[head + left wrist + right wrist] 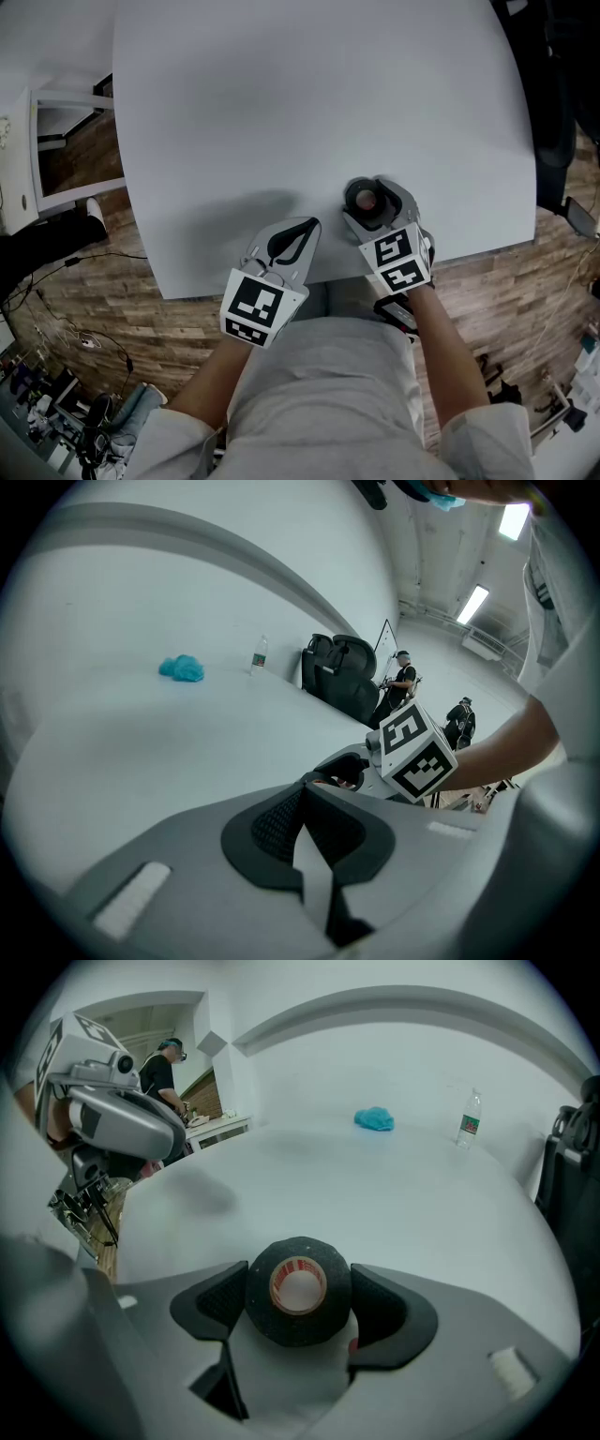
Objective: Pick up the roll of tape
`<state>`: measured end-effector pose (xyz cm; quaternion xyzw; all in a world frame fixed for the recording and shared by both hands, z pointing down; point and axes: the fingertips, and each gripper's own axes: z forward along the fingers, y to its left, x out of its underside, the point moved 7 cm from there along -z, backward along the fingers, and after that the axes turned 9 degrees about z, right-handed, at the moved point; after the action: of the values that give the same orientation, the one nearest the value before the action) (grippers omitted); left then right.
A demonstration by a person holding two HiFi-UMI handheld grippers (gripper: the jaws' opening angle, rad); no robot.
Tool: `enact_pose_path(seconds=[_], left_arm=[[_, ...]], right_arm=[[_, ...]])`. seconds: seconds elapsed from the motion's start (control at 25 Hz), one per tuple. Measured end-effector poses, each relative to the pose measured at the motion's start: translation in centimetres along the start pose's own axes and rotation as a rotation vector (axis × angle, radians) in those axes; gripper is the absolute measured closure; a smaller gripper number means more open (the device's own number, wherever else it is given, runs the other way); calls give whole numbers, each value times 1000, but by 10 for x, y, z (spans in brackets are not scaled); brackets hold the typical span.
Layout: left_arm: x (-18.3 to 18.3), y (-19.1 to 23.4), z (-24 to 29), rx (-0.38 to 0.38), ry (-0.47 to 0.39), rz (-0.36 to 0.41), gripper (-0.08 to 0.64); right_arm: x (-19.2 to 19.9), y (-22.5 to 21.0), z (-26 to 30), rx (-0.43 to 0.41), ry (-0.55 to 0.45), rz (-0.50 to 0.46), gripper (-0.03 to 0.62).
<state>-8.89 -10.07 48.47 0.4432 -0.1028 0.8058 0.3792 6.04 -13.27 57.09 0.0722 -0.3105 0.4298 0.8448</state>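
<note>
Tape roll (298, 1290) on the table (394, 1194) between the right tool's (300, 1307) closing jaws.

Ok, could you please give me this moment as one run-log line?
right gripper: fingers closing around roll of tape, flat on table | left gripper: shut, empty

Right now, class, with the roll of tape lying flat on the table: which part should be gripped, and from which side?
Grip its curved black outer wall on two opposite sides, coming steeply down from the table's near edge. The roll of tape lies flat, hole up, so the wall is all the pads can pinch. The right tool straddles it, jaws closing.
</note>
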Motion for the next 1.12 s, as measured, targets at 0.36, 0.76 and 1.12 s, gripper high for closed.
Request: enact_pose_path(seconds=[0.36, 0.76, 1.12], left_arm=[[-6, -3, -4, -11, -14, 4, 543], [-13, -9, -10, -22, -41, 26, 543], [-22, -16, -17, -33, -58, 48, 543]], right_arm=[[-2, -1, -12, -8, -16, 17, 245], [-8, 2, -29, -7, -42, 14, 245], [-15, 7, -47, -21, -77, 19, 245]])
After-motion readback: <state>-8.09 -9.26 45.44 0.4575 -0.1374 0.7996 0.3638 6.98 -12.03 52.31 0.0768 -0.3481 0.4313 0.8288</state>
